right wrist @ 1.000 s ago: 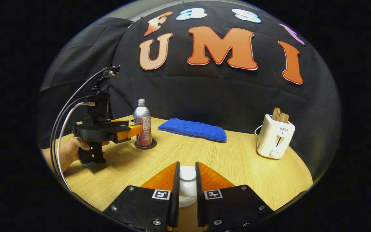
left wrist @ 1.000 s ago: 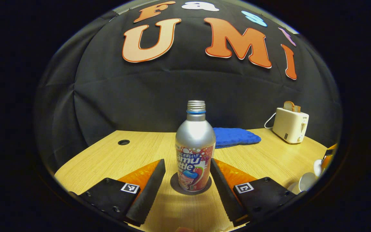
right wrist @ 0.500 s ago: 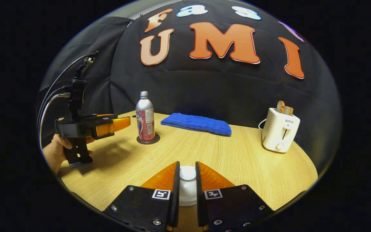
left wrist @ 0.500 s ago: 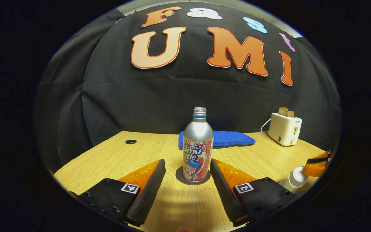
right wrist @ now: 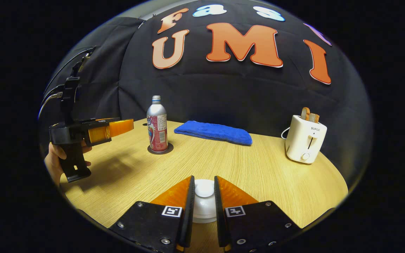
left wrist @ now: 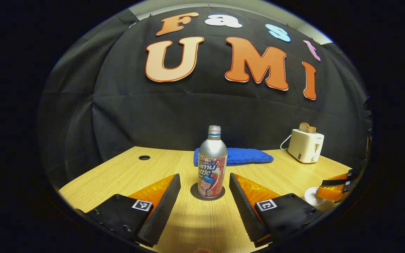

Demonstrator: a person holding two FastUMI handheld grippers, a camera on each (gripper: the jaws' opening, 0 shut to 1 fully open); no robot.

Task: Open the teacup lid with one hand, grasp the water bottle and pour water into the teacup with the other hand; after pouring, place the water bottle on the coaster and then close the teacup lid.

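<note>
Teacup lid pinched by right gripper, both fingers on its knob, near table edge. Water bottle upright on coaster, far left; left gripper spread wide, just short of it, touching nothing. Blue towel behind, toaster far right.

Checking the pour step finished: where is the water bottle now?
The water bottle stands upright on the coaster, centred ahead of the open left gripper, blue towel behind it.

Brushed-metal water bottle, matt wood-grain table, fuzzy blue cloth, glossy white plastic toaster
</note>
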